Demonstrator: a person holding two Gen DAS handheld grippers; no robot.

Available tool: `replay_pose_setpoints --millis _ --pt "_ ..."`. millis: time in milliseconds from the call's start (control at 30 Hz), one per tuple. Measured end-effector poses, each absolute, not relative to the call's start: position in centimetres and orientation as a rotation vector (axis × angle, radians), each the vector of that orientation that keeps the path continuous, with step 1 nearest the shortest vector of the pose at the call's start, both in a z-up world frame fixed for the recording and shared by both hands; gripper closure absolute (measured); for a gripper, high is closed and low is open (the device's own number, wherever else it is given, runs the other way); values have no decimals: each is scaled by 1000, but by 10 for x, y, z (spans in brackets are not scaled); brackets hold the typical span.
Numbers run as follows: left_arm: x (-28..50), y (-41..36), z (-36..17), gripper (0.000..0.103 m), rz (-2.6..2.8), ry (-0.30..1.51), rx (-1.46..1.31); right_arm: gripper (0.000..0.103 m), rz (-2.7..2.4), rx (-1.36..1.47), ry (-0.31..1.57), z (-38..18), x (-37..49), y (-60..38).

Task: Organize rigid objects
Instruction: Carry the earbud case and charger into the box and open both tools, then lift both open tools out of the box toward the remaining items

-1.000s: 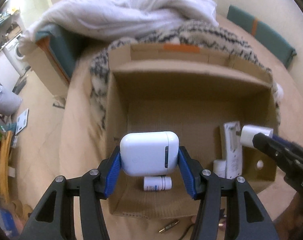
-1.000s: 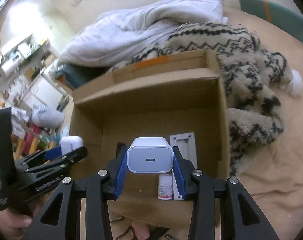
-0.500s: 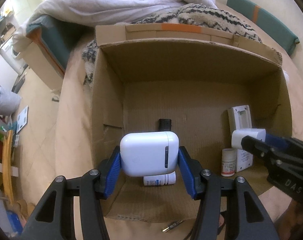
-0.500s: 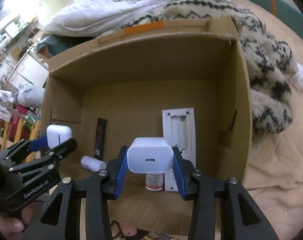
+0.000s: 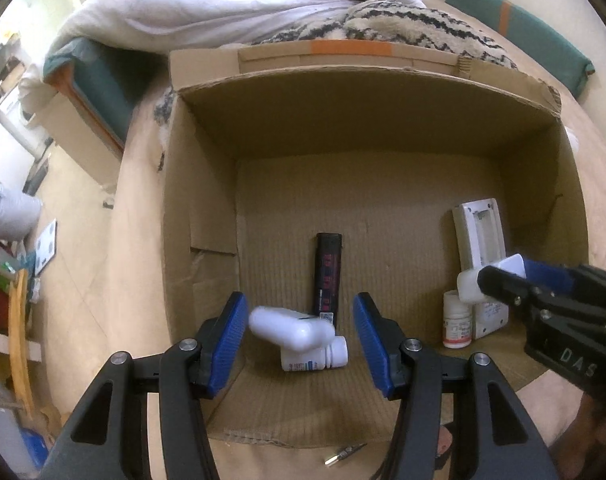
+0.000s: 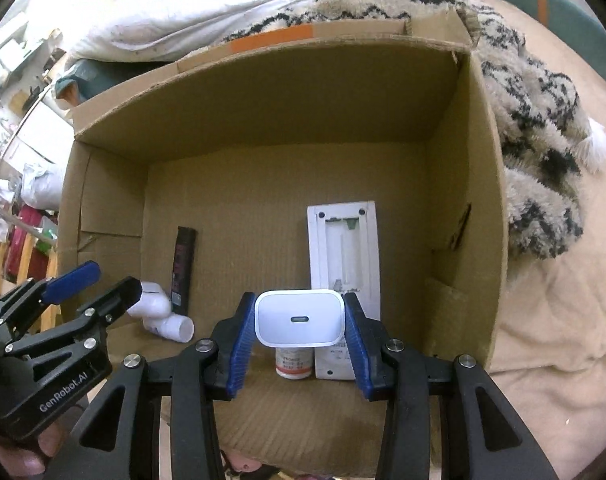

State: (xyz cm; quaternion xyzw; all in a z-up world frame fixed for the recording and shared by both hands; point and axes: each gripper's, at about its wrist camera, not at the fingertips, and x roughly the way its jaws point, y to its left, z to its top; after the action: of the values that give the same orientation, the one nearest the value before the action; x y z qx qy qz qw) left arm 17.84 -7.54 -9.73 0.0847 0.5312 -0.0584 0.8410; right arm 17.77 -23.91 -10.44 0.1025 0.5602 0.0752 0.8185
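Observation:
An open cardboard box (image 5: 199, 184) (image 6: 479, 200) lies on a bed. My left gripper (image 5: 301, 332) is open over the box's near left; a white earbud case (image 5: 289, 326) (image 6: 151, 302) is loose between its jaws, resting on a lying white pill bottle (image 5: 315, 356) (image 6: 171, 326). My right gripper (image 6: 299, 320) is shut on a white charger block (image 6: 299, 317) (image 5: 473, 280), held above an upright pill bottle (image 6: 293, 362) (image 5: 457, 324) and a white remote (image 6: 343, 248) (image 5: 479, 240).
A black bar-shaped object (image 5: 328, 274) (image 6: 183, 264) lies on the box floor. A white duvet (image 5: 231, 4) and a patterned fuzzy blanket (image 6: 543, 140) lie behind and right of the box. A small metal piece (image 5: 343, 453) lies before the box.
My left gripper has opened and let go of the white earbud case, which dropped onto the lying pill bottle. Both grippers have moved closer into the box.

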Motion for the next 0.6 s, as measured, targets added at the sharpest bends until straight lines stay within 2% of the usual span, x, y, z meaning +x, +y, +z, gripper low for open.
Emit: replay_pose_setpoints --millis 133,200,300,367,600 --pt "179 -77 -97 49 -127 1128 181 47 190 267 1163 -97 177 -243" --pt "179 -77 -96 40 -124 1127 188 40 210 280 1147 -93 176 -242" --pt "179 -77 -94 35 -125 1121 183 23 222 274 1088 -82 173 -240" --pt "180 -75 -93 35 -125 1121 169 0 224 263 1036 -73 171 -238" --pt "181 -72 -87 34 -109 1107 144 0 183 232 992 -66 171 -241"
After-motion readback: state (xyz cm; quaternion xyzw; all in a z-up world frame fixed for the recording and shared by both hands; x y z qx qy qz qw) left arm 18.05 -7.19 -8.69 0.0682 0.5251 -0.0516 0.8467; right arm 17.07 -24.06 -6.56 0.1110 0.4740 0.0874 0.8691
